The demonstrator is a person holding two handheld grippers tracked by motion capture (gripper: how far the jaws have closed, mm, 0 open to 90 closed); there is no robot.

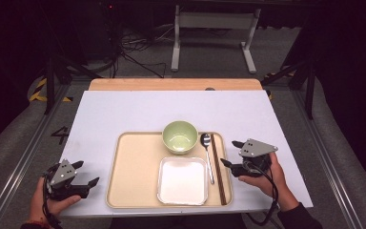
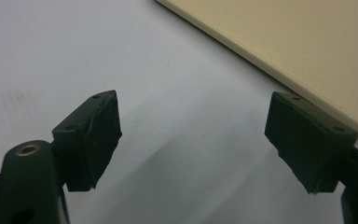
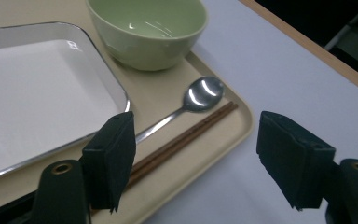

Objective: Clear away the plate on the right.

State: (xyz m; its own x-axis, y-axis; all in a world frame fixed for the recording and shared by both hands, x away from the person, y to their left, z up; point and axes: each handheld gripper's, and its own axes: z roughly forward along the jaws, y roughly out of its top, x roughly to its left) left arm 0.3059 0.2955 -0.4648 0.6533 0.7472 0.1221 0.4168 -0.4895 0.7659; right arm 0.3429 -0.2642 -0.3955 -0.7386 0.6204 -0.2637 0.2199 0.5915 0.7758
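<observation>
A beige tray (image 1: 131, 164) lies on the white table and carries a green bowl (image 1: 179, 136), a square white plate (image 1: 182, 180), a metal spoon (image 1: 207, 153) and brown chopsticks (image 1: 218, 167) along its right side. My right gripper (image 1: 230, 153) hovers just right of the tray, open, with nothing between its jaws. In the right gripper view the chopsticks (image 3: 186, 135) and spoon (image 3: 196, 99) lie ahead of the left jaw, with the bowl (image 3: 147, 29) and plate (image 3: 37, 88) beyond. My left gripper (image 1: 85, 172) rests left of the tray, open and empty, the tray's edge (image 2: 279, 51) beside its right jaw.
The white table top (image 1: 138, 109) extends behind and to both sides of the tray. A wooden strip (image 1: 174, 84) runs along its far edge. Beyond it stands a white frame (image 1: 214, 33) on the floor among cables.
</observation>
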